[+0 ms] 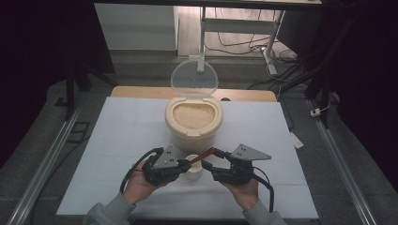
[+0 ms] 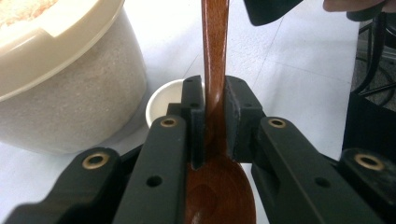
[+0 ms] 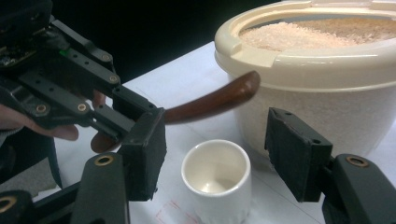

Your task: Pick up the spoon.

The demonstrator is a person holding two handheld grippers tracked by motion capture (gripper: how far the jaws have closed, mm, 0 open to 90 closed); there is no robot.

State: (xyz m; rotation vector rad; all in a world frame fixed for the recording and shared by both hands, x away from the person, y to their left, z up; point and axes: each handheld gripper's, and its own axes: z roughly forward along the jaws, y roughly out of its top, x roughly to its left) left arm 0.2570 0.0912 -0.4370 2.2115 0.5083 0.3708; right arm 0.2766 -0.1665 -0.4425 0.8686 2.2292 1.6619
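- Your left tongs [image 1: 180, 162] are clamped tight on the wooden spoon [image 2: 215, 84], gripping the handle just above the bowl, as the left gripper view shows.
- The spoon's handle slants up over the small white cup [image 3: 217, 184] toward your right tongs [image 3: 214, 154], its tip near the rice container [image 1: 193, 123].
- Your right tongs stand wide apart with nothing pressed between the pads; the cup sits on the tabletop [image 1: 122, 136] in the gap ahead of them.
- The cup stands upright and empty, just in front of the cream container, between your two hands.
- The container is full of rice, its clear lid [image 1: 194, 78] hinged open at the back.
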